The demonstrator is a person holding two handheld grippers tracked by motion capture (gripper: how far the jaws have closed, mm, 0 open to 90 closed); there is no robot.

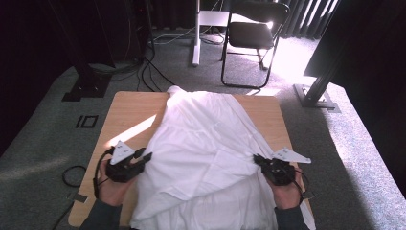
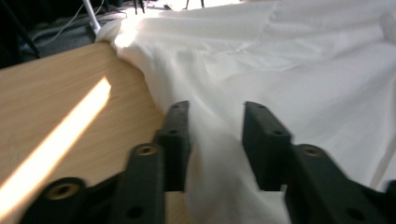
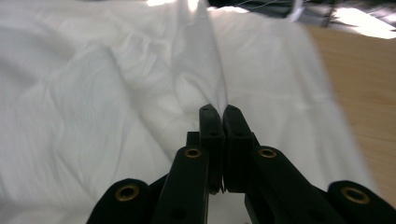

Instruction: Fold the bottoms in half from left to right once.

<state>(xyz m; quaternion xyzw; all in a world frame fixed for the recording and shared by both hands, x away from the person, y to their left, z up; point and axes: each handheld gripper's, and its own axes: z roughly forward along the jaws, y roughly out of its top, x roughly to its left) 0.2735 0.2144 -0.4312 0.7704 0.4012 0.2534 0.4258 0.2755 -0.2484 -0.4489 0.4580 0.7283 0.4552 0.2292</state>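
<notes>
I have the white cloth spread across the wooden table. My right gripper pinches a raised fold of it between its 2 clenched jaws. My left gripper rests at the cloth's left edge, jaws parted astride a ridge.

Your white cloth runs off the bottom edge of the high view, so its near hem stays out of sight. It also covers the middle of the bench. In the right gripper view, the pinched fold vanishes between your right tongs.
</notes>
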